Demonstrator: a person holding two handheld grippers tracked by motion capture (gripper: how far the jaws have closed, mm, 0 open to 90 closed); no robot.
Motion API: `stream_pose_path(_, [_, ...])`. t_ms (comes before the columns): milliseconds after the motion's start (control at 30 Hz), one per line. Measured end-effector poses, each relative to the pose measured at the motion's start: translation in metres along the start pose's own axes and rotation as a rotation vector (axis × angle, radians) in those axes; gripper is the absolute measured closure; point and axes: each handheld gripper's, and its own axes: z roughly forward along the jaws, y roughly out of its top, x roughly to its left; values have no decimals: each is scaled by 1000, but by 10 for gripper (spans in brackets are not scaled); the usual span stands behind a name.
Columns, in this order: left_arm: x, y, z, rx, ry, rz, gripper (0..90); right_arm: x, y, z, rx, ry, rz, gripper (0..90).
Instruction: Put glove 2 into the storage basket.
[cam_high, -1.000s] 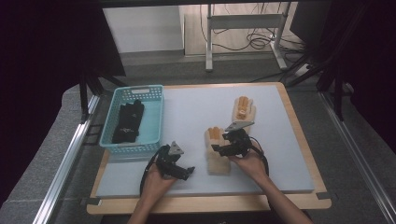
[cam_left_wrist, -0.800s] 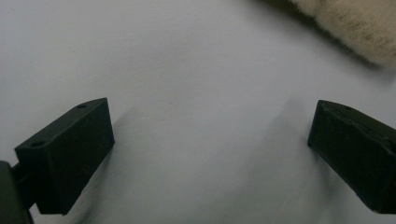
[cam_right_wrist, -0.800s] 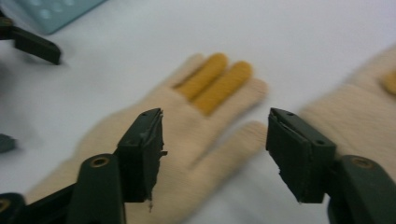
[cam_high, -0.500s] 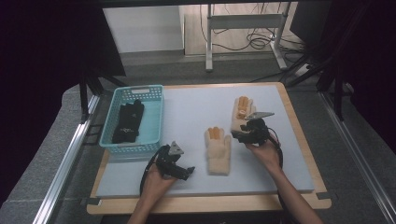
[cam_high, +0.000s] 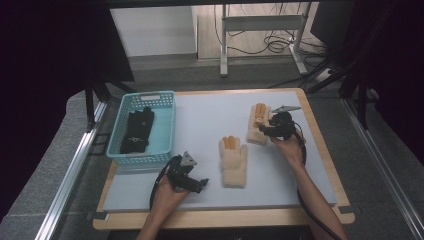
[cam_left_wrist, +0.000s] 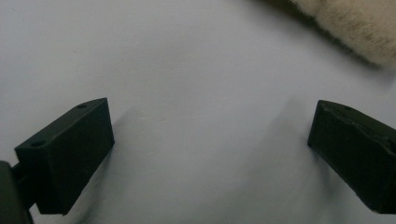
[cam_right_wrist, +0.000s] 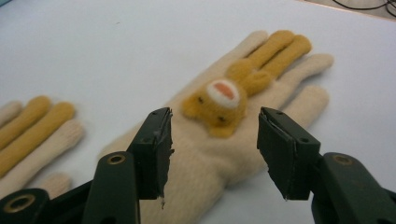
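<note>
Right gripper (cam_right_wrist: 212, 154): jaws spread, poised over the palm of the far glove (cam_right_wrist: 233, 126), one jaw on each side, nothing pinched.
Far glove: flat on the table (cam_high: 210, 115), right of centre, bear face up.
Near glove (cam_high: 233, 161): flat, centre of table.
Left gripper (cam_high: 192, 181): jaws spread wide, empty, just left of the near glove's cuff.
Basket (cam_high: 165, 131): at left edge, holding black gloves (cam_high: 136, 130).

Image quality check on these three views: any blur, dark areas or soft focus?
High view: table evenly lit, surroundings at left and right nearly black, gloves sharp enough. Left gripper view: soft all over; the cream glove at top right is blurred, and the open left gripper throws faint shadows on the mat. Right gripper view: the bear glove is fairly sharp between the open right gripper jaws; the second glove is softer.
</note>
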Motion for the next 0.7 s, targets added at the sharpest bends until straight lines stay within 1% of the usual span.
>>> stream_pose_path(133, [0,0,0,0,0,0,5,-3,3,13,-1,-1,8,422])
stream_pose_path(300, [0,0,0,0,0,0,5,2,7,28,6,-9,-18,410])
stream_pose_path(433, [0,0,0,0,0,0,5,4,10,40,22,-32,-46,401])
stream_pose_path(500, [0,0,0,0,0,0,5,4,10,46,31,-47,-47,400])
stream_pose_path(567, [0,0,0,0,0,0,5,2,9,50,39,-51,-48,402])
stream_pose_path(600, [0,0,0,-1,0,0,5,1,8,52,40,-47,-47,409])
stream_pose_path(633, [0,0,0,-1,0,0,5,1,7,53,39,-49,-49,435])
stream_pose_path(700, [0,0,0,0,0,0,5,0,5,53,31,-37,-57,501])
